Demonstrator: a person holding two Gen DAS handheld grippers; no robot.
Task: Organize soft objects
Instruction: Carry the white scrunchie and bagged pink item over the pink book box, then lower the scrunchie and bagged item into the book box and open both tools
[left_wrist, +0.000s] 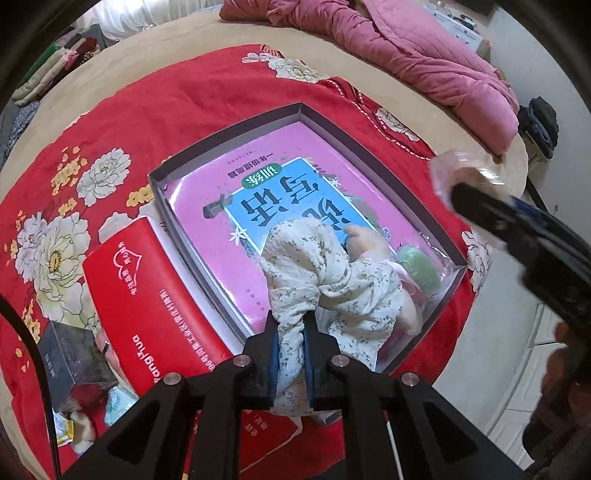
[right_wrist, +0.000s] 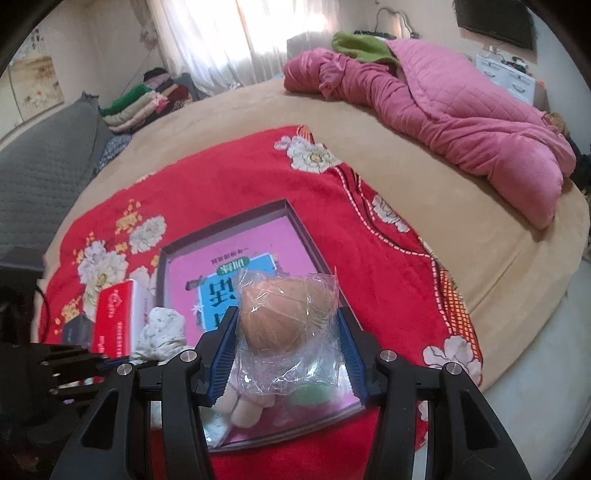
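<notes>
The left claw (left_wrist: 291, 354) is clamped narrow on a bunched floral cloth (left_wrist: 332, 280), which hangs down into the near end of an open shallow box (left_wrist: 229, 134) lying on a red flowered blanket (left_wrist: 184, 103) on the bed (right_wrist: 461, 229). The right claw (right_wrist: 287, 354) stands partly spread, its blue pads pressed against both sides of a doll wrapped in clear plastic (right_wrist: 284, 314), held above the near end of the same box (right_wrist: 221, 225). The left wrist view alone shows the pink book (left_wrist: 280, 147) lining the box floor in full, a green soft item (left_wrist: 419, 264) in the box's near right corner, and a dark small box (left_wrist: 70, 354) beside the red carton (left_wrist: 155, 295) at the box's left wall. In that view the right claw (left_wrist: 458, 195) appears only as a blurred dark bar with a smear of plastic at its tip. The right wrist view alone shows a folded pile of clothes (right_wrist: 147, 99) by the curtained window and the pink quilt (right_wrist: 443, 110) across the far side of the bed. There, the doll covers the near part of the box, and the left claw (right_wrist: 74, 365) is a dark shape cut off at the left edge. Whether the cloth rests on the book or on a pale soft item beneath it cannot be determined
</notes>
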